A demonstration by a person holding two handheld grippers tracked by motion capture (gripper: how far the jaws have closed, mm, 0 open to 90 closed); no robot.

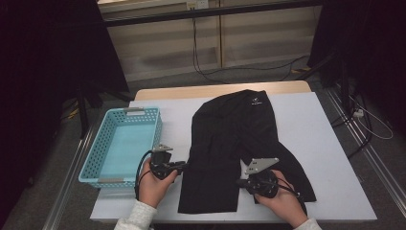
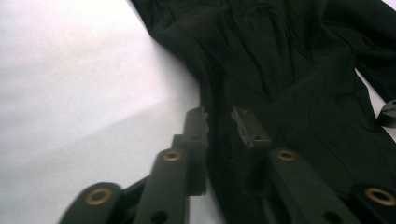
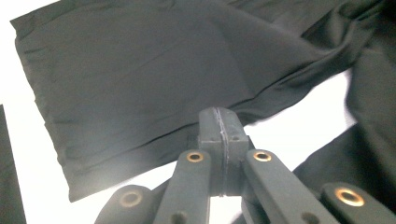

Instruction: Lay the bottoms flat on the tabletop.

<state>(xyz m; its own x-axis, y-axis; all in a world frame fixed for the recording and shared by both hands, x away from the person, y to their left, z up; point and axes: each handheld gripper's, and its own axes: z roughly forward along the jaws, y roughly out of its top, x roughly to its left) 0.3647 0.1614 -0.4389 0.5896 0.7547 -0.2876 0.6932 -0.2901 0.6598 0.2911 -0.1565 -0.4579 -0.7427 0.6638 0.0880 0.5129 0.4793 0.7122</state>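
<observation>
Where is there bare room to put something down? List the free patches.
Free: the far right corner of the white table, beyond the black garment; the strip between the blue basket and the garment's left edge; the basket's inside. Crowded: the near edge, where the left gripper and right gripper work at the garment.

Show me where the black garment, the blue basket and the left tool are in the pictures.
black garment [image 1: 230, 139], high view, middle of the cloth.
blue basket [image 1: 95, 151], high view, left perforated wall.
left tool [image 2: 223, 122], left gripper view, gap between its two fingertips.
</observation>
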